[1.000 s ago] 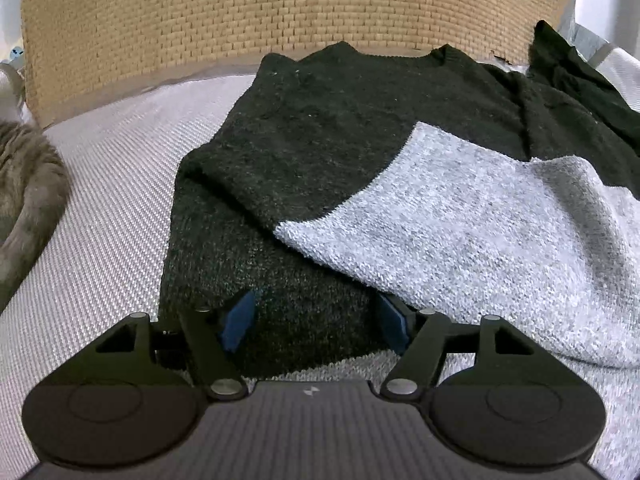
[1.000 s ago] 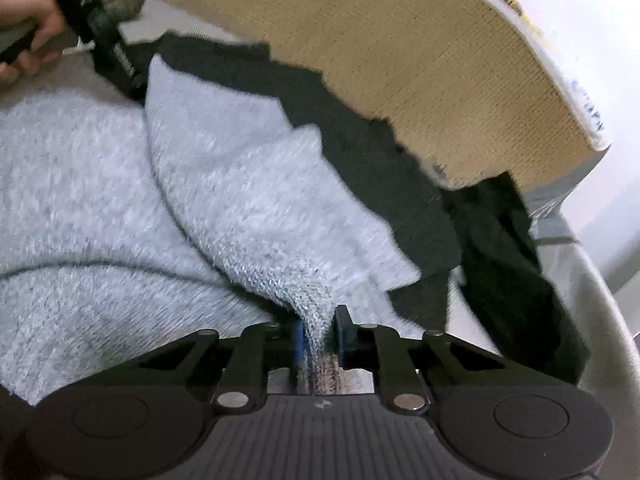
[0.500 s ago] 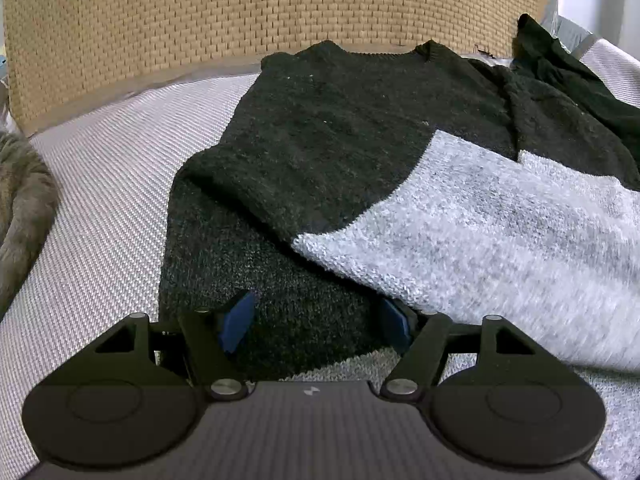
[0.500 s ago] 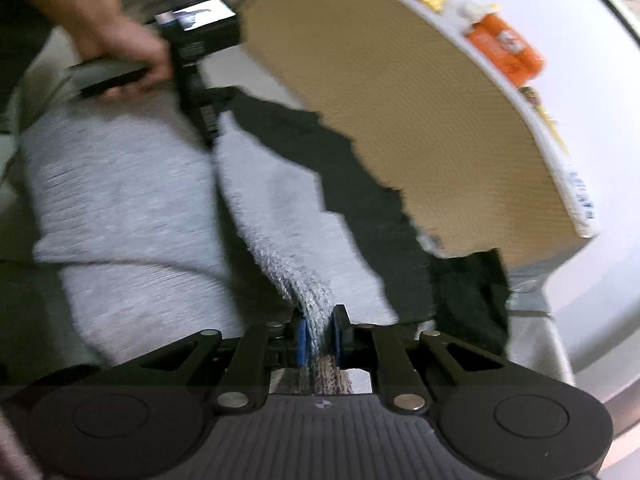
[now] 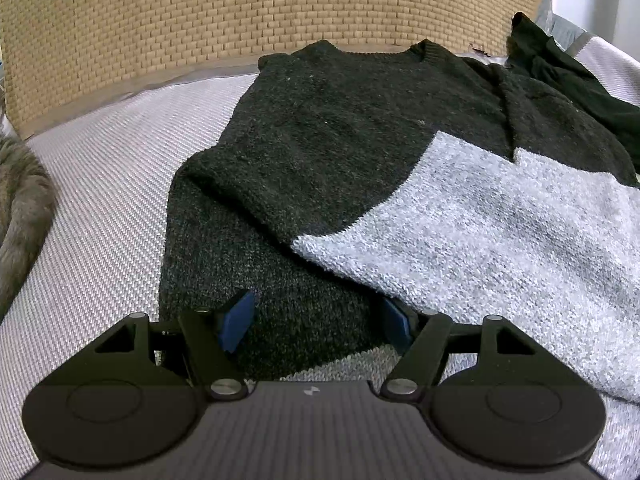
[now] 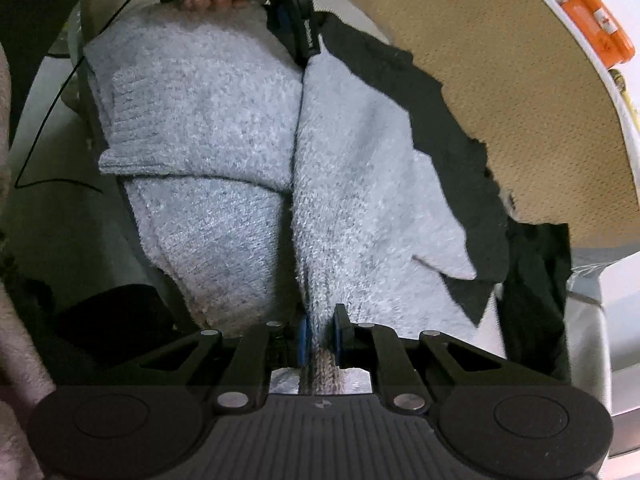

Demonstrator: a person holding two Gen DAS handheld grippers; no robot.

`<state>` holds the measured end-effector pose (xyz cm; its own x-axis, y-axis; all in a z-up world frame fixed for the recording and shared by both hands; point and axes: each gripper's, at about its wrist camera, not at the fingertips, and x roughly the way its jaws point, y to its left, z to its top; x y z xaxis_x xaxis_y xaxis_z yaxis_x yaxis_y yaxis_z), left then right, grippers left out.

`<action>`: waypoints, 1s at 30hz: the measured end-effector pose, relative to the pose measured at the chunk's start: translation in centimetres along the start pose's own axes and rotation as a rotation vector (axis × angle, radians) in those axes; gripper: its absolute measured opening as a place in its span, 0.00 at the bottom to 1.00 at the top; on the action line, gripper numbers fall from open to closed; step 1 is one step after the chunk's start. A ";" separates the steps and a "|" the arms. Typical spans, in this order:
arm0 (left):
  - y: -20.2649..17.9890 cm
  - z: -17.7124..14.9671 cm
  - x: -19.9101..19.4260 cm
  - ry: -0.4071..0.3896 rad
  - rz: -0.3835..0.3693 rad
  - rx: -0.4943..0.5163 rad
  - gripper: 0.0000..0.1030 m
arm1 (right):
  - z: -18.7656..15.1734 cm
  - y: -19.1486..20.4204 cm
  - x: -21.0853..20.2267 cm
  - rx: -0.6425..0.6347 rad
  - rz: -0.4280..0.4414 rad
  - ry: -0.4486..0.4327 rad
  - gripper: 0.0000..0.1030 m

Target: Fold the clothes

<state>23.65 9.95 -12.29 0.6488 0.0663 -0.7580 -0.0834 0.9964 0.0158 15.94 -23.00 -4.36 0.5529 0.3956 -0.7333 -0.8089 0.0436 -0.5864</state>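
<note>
Right gripper (image 6: 320, 332): angled downward, pads pinched on a light-grey fold of the sweater (image 6: 360, 184).
Left gripper (image 5: 316, 316): angled downward, jaws spread wide over the sweater's dark part near the bed's (image 5: 104, 184) front edge; nothing is gripped.

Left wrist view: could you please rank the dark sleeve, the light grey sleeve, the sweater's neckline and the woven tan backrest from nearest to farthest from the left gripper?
From the left gripper:
1. Dark sleeve, lying between the open fingers.
2. Light grey sleeve, just right of the gripper.
3. Neckline, at the sweater's far end.
4. Woven tan backrest, behind everything.
</note>
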 end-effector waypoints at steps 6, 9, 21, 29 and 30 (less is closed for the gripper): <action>0.0 -0.1 -0.1 -0.004 0.004 0.001 0.69 | -0.1 0.5 0.3 -0.020 0.022 0.025 0.13; -0.1 0.0 0.0 -0.005 0.006 0.000 0.69 | -0.3 1.5 2.4 -0.007 0.058 0.074 0.15; -0.2 -0.6 0.5 -0.013 -0.002 -0.004 0.70 | -2.2 -1.6 2.1 0.306 0.304 0.059 0.36; -0.2 -0.9 0.7 -0.014 -0.006 -0.008 0.70 | -4.7 -6.3 1.4 0.540 0.328 -0.024 0.45; -0.2 -0.9 0.7 -0.014 -0.005 -0.008 0.70 | -5.0 -6.8 1.8 0.568 0.308 -0.027 0.46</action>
<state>23.46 9.76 -13.44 0.6598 0.0620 -0.7489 -0.0860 0.9963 0.0067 23.41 -27.15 -3.35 0.2790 0.4902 -0.8257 -0.9139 0.3997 -0.0715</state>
